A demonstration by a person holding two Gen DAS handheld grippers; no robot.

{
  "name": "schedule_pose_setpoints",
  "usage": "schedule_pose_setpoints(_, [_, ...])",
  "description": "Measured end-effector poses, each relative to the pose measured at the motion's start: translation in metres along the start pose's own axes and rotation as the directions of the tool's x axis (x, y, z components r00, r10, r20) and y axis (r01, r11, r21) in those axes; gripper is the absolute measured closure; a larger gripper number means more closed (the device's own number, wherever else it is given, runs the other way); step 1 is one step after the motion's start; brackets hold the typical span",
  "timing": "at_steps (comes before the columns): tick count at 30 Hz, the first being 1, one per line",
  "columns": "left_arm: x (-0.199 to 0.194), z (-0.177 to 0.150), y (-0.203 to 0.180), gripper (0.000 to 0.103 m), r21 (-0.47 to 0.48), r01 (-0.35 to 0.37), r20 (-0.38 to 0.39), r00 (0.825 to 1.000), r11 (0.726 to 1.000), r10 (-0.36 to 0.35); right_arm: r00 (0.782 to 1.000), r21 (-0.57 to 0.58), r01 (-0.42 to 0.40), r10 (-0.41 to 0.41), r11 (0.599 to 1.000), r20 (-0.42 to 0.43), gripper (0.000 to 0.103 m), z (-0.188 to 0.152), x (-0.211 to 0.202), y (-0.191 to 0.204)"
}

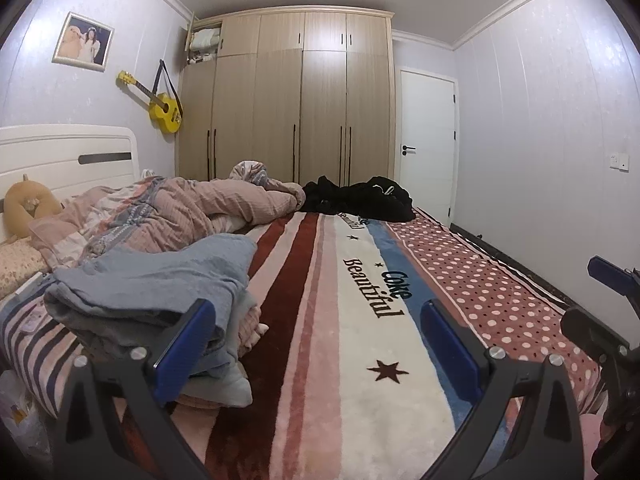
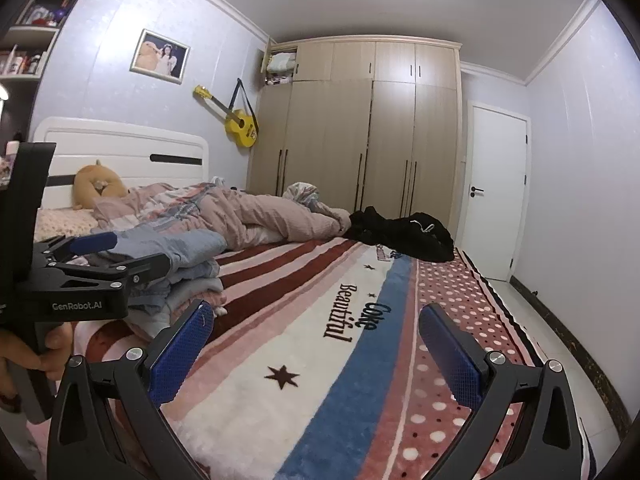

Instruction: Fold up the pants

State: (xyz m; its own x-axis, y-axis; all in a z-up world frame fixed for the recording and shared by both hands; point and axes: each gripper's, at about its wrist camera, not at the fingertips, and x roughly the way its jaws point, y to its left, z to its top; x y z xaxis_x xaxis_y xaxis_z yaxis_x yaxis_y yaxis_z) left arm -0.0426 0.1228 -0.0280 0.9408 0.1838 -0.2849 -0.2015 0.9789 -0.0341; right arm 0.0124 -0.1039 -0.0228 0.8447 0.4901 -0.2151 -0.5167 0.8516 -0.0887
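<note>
A crumpled heap of black clothing (image 1: 360, 196) (image 2: 400, 232) lies at the far end of the bed; which garment it is I cannot tell. On the near left of the bed sits a stack of folded blue-grey and pink clothes (image 1: 152, 280) (image 2: 188, 246). My left gripper (image 1: 316, 320) (image 2: 140, 250) hovers open and empty beside that stack, held by a hand (image 2: 52, 344). Over the striped blanket (image 1: 352, 360) (image 2: 280, 408) near the bed's front edge, my right gripper (image 2: 316, 320) (image 1: 588, 296) is open with nothing between its fingers. Both grippers are far from the black heap.
A rumpled pink quilt (image 1: 192, 208) (image 2: 260, 216) lies across the bed's head end, next to a tan plush cushion (image 2: 96, 184) and a white headboard (image 2: 120, 148). A wardrobe (image 1: 288, 100) and a white door (image 1: 426, 140) stand behind. Floor (image 2: 560, 340) runs along the bed's right side.
</note>
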Motion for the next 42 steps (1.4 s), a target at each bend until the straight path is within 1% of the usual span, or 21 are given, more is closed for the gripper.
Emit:
schedule_pose_setpoints(6, [0.0008, -0.0005, 0.0008, 0.002, -0.012, 0.009, -0.003, 1.000, 1.000, -0.009, 1.000, 0.009, 0.002, -0.002, 1.000, -0.010, 0.000, -0.0030, 0.0014, -0.0003])
schedule_pose_setpoints(13, [0.0007, -0.0013, 0.0014, 0.002, -0.012, 0.000, -0.001, 1.000, 1.000, 0.000, 1.000, 0.015, 0.003, -0.003, 1.000, -0.016, 0.000, -0.0056, 0.0035, -0.0014])
schedule_pose_setpoints(30, [-0.0054, -0.0007, 0.0017, 0.001, -0.014, 0.009, 0.020, 1.000, 1.000, -0.009, 1.000, 0.017, 0.007, -0.006, 1.000, -0.013, 0.001, -0.0062, 0.0043, -0.0031])
schedule_pose_setpoints(42, [-0.0060, -0.0006, 0.0017, 0.001, -0.016, 0.013, 0.020, 1.000, 1.000, -0.013, 1.000, 0.020, 0.008, -0.008, 1.000, -0.011, 0.001, -0.0065, 0.0048, -0.0028])
